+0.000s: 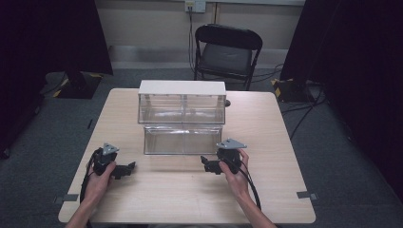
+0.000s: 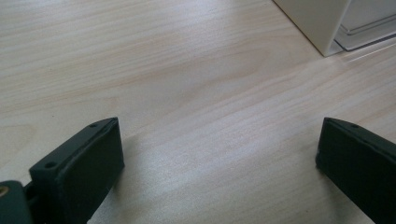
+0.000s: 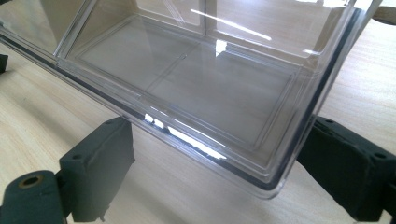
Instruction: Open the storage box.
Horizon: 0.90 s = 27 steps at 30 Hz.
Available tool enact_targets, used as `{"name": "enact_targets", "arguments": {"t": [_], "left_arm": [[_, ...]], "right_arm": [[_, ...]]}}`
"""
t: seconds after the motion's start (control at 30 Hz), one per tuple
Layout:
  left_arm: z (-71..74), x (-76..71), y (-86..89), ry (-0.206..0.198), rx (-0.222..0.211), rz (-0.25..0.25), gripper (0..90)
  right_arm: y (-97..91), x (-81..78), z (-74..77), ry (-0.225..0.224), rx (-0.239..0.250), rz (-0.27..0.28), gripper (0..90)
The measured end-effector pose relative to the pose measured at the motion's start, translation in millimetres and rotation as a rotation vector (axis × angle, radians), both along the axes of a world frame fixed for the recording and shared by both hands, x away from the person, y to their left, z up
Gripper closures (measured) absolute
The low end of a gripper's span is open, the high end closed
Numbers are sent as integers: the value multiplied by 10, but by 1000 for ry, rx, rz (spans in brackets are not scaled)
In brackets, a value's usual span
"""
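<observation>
Wood table [image 1: 190, 199], light grain. Clear plastic drawer unit [image 1: 182, 102] w/ white top at table centre-back; lower drawer [image 1: 183, 139] pulled out toward person. Folding chair [image 1: 227, 50] behind table. Right gripper [image 1: 205, 164] jaws spread wide, drawer corner [image 3: 275, 184] btwn them, not touching. Left gripper [image 1: 130, 167] jaws spread, bare wood btwn, well left of drawer.

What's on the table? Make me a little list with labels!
table: light wood
box: white-topped cabinet with clear drawers
drawer: clear drawer pulled out in front, looks empty
left gripper: open, over bare wood, holding nothing
right gripper: open, near the drawer's front corner
chair: black folding chair behind the table
</observation>
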State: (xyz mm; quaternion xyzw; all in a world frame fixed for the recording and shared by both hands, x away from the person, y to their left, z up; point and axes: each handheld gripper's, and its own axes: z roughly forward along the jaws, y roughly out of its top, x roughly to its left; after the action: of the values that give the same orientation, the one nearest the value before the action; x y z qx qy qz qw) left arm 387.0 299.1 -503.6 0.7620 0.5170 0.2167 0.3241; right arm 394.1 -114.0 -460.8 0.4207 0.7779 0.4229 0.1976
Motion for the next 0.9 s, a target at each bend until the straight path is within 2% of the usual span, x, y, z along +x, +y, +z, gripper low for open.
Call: {"name": "enact_targets", "arguments": {"t": [0.43, 0.53, 0.63, 0.9], "left_arm": [[0, 0, 0, 0, 0, 0, 3], [0, 0, 0, 0, 0, 0, 3], [0, 0, 0, 0, 1, 0, 3], [1, 0, 1, 1, -1, -2, 3]], "right_arm": [[-2, -11, 12, 1, -9, -6, 113], [-17, -20, 30, 3, 11, 10, 106], [-20, -30, 51, -7, 10, 14, 105], [-24, -34, 56, 0, 19, 15, 103]]}}
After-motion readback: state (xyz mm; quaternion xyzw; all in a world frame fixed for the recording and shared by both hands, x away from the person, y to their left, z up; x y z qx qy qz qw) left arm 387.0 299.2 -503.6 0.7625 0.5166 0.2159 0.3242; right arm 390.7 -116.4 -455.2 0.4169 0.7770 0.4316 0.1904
